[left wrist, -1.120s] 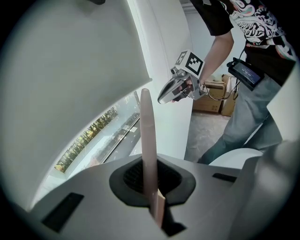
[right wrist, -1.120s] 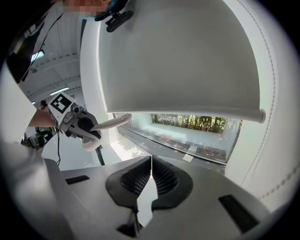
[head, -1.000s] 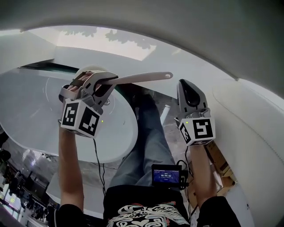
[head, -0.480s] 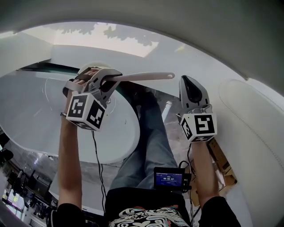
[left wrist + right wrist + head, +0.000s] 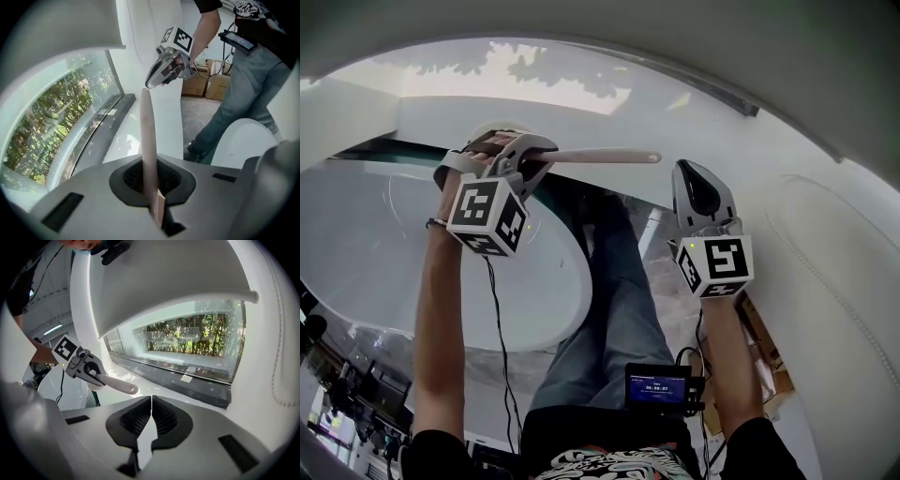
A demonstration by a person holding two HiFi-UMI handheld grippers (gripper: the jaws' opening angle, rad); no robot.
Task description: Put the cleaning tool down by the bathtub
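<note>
The cleaning tool has a long beige handle (image 5: 600, 157) and a round pale head (image 5: 492, 134) that shows only partly behind my left gripper (image 5: 528, 161). That gripper is shut on the handle and holds the tool in the air over the rim of the white oval bathtub (image 5: 384, 253). In the left gripper view the handle (image 5: 147, 136) sticks straight out from between the jaws. My right gripper (image 5: 695, 178) hovers to the right of the handle's end, shut with nothing in it; its pads meet in the right gripper view (image 5: 151, 404), which also shows the handle (image 5: 117, 386).
A long window with greenery (image 5: 192, 341) runs along a dark sill (image 5: 178, 376) beyond the tub. Cardboard boxes (image 5: 206, 84) stand on the floor near the person's legs (image 5: 614, 300). A curved white padded wall (image 5: 834, 281) rises at the right.
The left gripper and the tool have moved a little up and away in the head view. The right gripper has barely shifted. Both stay shut.
</note>
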